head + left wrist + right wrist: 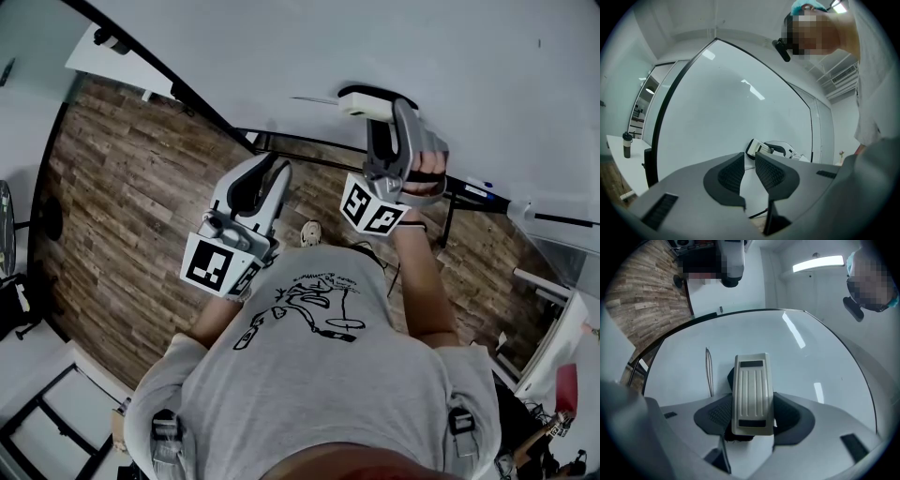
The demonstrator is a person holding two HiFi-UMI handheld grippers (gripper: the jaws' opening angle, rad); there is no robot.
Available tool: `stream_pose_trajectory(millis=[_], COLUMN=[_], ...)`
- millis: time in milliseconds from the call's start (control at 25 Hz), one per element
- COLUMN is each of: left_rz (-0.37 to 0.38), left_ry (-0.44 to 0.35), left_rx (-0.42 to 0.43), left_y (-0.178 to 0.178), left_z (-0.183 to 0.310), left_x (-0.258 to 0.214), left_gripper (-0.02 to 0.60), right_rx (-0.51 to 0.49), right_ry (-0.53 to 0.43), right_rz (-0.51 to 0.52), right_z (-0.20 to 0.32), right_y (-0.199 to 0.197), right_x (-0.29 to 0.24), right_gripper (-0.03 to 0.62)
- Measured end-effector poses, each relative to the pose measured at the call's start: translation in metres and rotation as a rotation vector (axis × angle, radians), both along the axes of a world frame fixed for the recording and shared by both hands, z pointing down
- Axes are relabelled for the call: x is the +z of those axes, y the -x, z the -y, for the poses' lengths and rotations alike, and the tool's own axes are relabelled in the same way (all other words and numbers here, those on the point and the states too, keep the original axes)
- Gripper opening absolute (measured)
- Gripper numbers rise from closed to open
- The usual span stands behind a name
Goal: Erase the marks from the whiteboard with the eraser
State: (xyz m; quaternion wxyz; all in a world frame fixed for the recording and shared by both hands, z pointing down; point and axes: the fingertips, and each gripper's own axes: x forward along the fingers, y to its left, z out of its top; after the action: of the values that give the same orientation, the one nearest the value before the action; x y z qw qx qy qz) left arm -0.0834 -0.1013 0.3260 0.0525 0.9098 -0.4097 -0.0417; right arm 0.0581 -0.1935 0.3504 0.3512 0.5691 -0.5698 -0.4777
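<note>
Grips the eraser (751, 392) in the right gripper (754, 416), clamped on its two long sides, with the ribbed cream back turned toward that gripper's camera and the dark felt turned away. Sets that felt against the whiteboard (815, 357), straight ahead of the jaws (actual contact hidden under the eraser's own body). Shows a thin dark mark (709, 371), a tall narrow loop of line, just left of the eraser on the board and apart from the felt. Shows glossy white surface with streaks of reflected light beyond the jaws and to their right.

Wraps a hand (427, 171) round the right gripper's handle in the head view, with the marker cube (373, 208) just below it and the eraser at the far end, up against the board.

Holds the left gripper (749, 161) lower than the right one and to its left, short of the board and over the wooden floor (122, 187). Carries nothing there: pads close to each other with a narrow gap, and only the board visible through it. Looks, past those tips and slightly right, onto the eraser and the right gripper at the board. Catches, far off to the left of the left jaws, a dark bottle (627, 144) standing upright on a white table (618, 164). Fills the near bottom of the head view with a grey shirt (328, 394) bearing a black line drawing.
</note>
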Motion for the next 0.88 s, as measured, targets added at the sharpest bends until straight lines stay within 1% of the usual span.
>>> stream_pose_trajectory(millis=[600,680,800,880], left_rz=[0.004,0.004,0.003,0.003], left_ry=[0.000,-0.001,-0.002,0.000], left_rx=[-0.006,-0.006,-0.010,-0.013], left_y=[0.003,0.003,0.004,0.005], left_z=[-0.002,-0.002,-0.002,-0.002], left_x=[-0.001,-0.002,-0.001,-0.001], left_gripper=[0.083,0.081,0.081,0.081], right_rx=[0.008,0.006,0.010,0.023], right_ry=[0.031,0.069,0.152,0.185], right_rz=[-0.032,-0.047,-0.096,-0.119], right_z=[0.005,0.007,0.009,0.010], right_y=[0.008,0.011,0.016,0.015], right_x=[0.020,0.031,0.067,0.089], right_gripper=[0.249,0.249,0.249,0.249])
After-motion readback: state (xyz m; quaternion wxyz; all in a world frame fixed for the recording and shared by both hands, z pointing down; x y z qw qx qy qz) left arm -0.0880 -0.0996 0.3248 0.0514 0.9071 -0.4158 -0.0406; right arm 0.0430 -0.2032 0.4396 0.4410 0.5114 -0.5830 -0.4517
